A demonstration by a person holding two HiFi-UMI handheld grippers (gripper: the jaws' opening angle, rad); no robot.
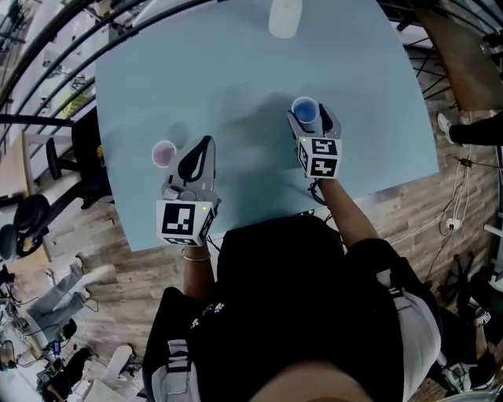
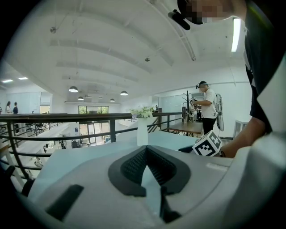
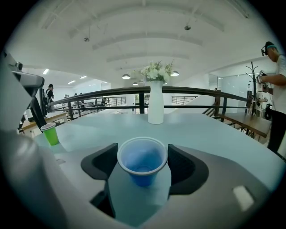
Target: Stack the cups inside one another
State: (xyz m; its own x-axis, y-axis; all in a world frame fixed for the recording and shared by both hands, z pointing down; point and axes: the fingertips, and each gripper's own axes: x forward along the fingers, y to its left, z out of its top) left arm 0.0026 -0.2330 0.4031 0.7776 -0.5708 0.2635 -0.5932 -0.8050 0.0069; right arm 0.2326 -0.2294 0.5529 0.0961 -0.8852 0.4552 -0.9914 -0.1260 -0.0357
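Right gripper (image 1: 308,124) released: its jaws stand spread on either side of the blue cup (image 3: 142,160), which sits upright and empty on the light blue table (image 1: 236,71), the dark pads (image 3: 181,167) just beside its rim. Left gripper (image 1: 203,148) clenched on nothing, its jaw tips together, with a second cup (image 1: 163,154) (pinkish as seen from above) upright just beside it on the table, well apart from the blue one. A white vase (image 1: 284,16) stands at the table's far edge.
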